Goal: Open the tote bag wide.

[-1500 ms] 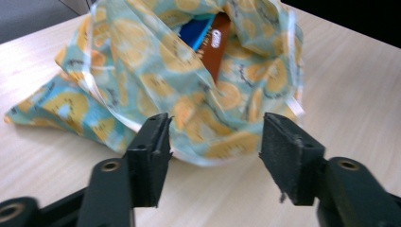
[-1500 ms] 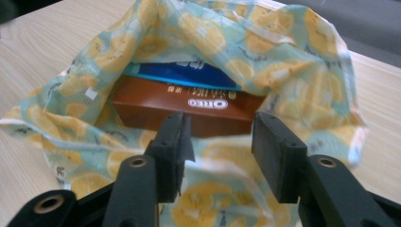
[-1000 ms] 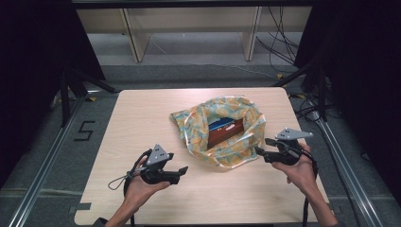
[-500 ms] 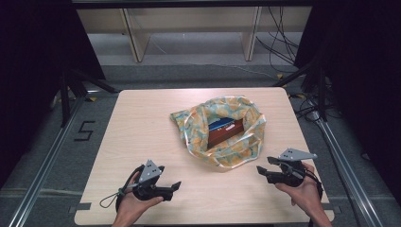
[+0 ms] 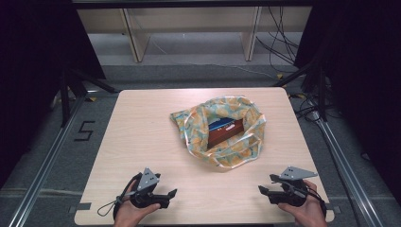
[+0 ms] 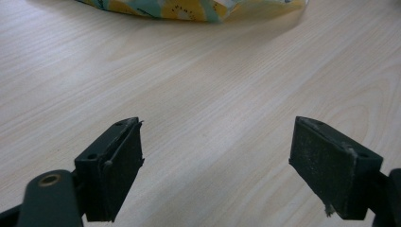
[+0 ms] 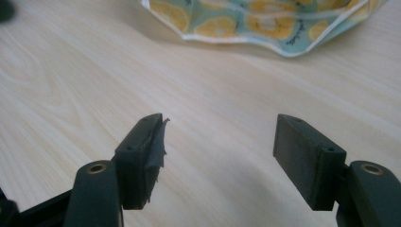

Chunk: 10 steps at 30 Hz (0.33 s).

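We recorded the left hand-held gripper (image 5: 171, 193) low over the near edge of the bench (image 5: 142, 132), held in the person's left hand (image 5: 128, 213). Its jaws stood wide apart with bare wood between them; they had just been opening, and they held nothing. The right hand-held gripper (image 5: 261, 190) sat near the opposite near corner in the right hand (image 5: 307, 213). Its jaws were also apart and empty and had just been opening.

The patterned cloth bag (image 5: 222, 137), printed with yellow citrus slices on a pale blue-green ground, lay ahead of both hand-held grippers and between their lines of aim, well apart from each. Its mouth stood open, and a brown box (image 5: 226, 134) with a blue top rested inside it. In the left gripper view, the bag's hem (image 6: 189, 9) showed far beyond the pads (image 6: 118, 165). In the right gripper view, the white-edged hem (image 7: 265, 28) lay nearer, yet clear of the pads (image 7: 302, 156).

We noted that the bench had a light wood-grain top, matte and unmarked, resting on a metal frame. Beyond the bag, a grey floor (image 5: 198, 52) carried pale wooden furniture legs (image 5: 135, 35) and loose black cables (image 5: 279, 33). Dark curtains closed both sides of the room. A mark shaped like a 5 (image 5: 84, 131) lay on the floor to the left of the left hand-held gripper.
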{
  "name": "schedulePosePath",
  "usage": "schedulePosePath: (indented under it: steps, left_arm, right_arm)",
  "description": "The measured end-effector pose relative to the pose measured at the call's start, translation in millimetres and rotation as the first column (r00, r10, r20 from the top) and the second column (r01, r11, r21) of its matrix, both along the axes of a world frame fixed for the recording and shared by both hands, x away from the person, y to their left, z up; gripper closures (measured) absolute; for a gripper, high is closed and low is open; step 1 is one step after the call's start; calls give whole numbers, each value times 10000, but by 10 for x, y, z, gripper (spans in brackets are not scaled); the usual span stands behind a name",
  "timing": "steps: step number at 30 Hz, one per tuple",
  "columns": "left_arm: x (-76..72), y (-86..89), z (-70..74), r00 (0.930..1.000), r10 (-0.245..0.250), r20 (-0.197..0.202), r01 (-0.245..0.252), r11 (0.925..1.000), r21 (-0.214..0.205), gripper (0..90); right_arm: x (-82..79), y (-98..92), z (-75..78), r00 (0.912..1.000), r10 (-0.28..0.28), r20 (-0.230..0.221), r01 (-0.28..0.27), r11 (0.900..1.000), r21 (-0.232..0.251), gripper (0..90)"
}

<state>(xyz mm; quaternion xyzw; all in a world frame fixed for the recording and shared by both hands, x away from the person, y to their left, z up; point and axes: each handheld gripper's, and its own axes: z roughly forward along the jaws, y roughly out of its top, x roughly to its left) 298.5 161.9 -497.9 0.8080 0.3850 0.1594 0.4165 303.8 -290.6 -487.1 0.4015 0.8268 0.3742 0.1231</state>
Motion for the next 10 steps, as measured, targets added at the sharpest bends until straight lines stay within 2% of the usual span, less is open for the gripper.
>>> schedulePosePath:
  steps: [2,5,8,9,10]
  left_arm:
    - [2,-3,-11,10000,8,-3,-8,10000,-34,172]
    - [2,-2,-5,10000,-15,28,15,10000,10,172]
    - [12,6,-12,9999,-85,136,84,9999,114,171]
    - [12,5,-16,10000,-24,-53,25,10000,79,171]
    - [13,6,-15,10000,11,-72,-10,9999,140,171]
  right_arm:
    - [-25,4,-18,9997,-243,-23,242,9997,-102,350]
    - [-18,8,-30,9998,-213,-20,213,9998,-41,348]
    - [-7,-9,-31,9999,-132,70,133,9996,-256,346]
    - [-11,-6,-29,9998,-201,-55,200,9996,-182,345]
    - [-5,-11,-35,9997,-238,2,238,9995,-184,342]
